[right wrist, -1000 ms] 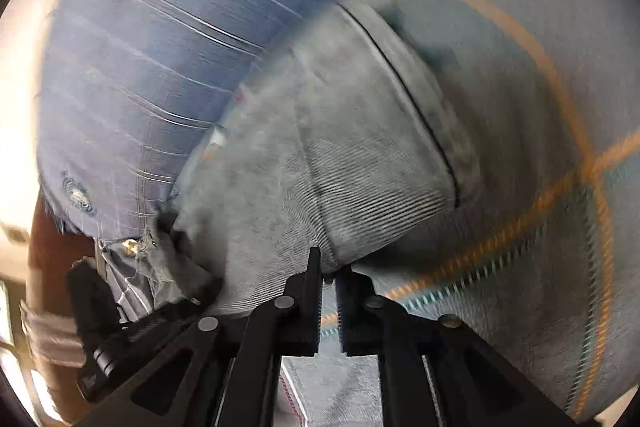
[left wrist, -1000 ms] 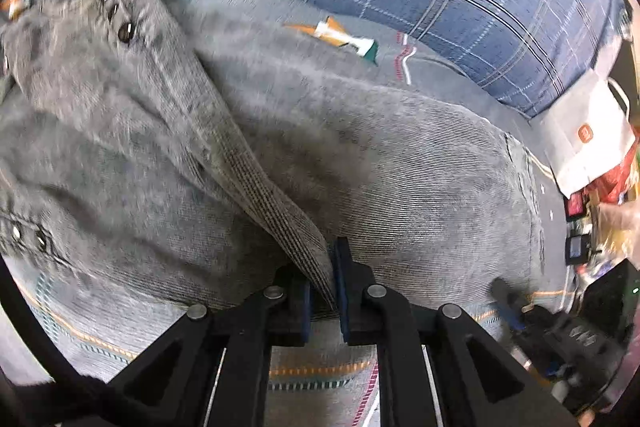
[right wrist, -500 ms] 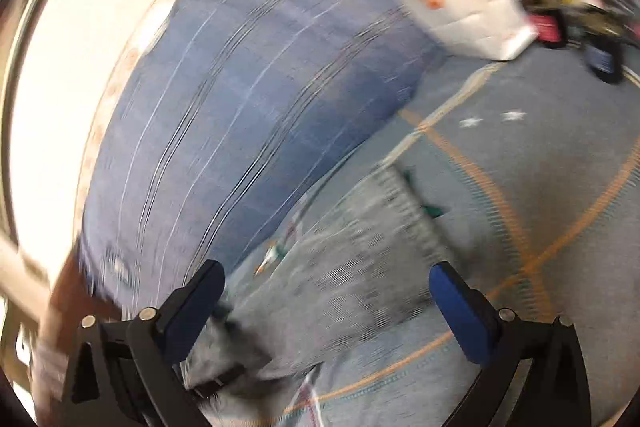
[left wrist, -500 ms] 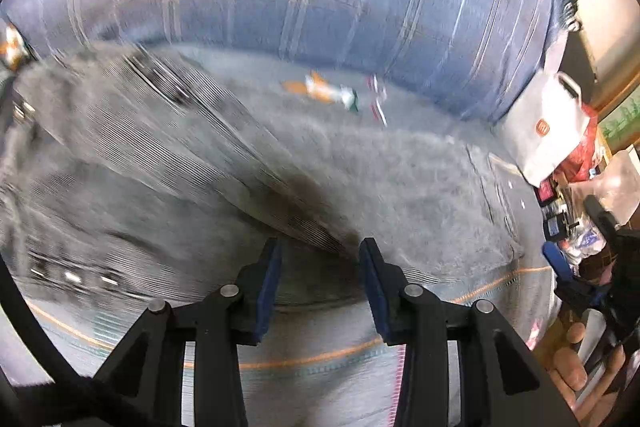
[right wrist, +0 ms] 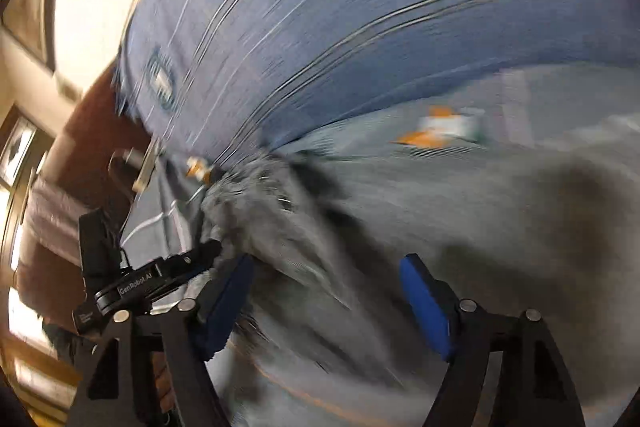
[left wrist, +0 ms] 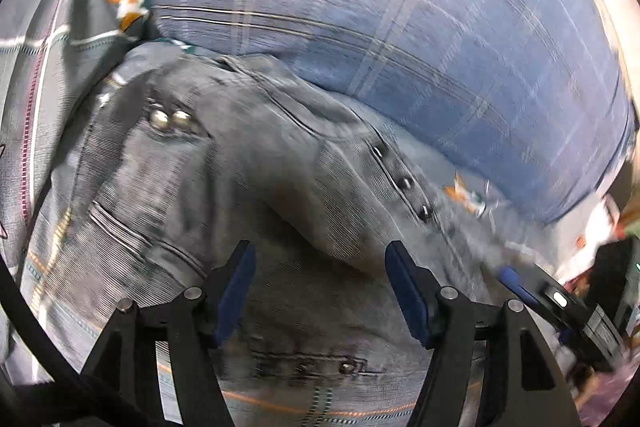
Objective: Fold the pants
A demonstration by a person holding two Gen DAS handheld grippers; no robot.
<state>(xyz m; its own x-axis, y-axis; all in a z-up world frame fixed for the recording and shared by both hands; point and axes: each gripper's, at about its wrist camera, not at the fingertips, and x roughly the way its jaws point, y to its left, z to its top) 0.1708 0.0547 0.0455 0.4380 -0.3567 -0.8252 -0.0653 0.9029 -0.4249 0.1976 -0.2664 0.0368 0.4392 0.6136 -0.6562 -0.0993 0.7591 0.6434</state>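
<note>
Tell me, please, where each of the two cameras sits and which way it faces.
Left wrist: on the left gripper, looking down at the grey pants; its open fingers show.
Right wrist: on the right gripper, facing the blurred pants; open fingers and the left gripper show.
Shared: pants, blue plaid cushion.

Left gripper: jaws parted, nothing between the pads; crumpled grey pants lie ahead and below. Blue plaid cushion walls off the far side. Right gripper: jaws apart, pants beneath, gap clear.
</note>
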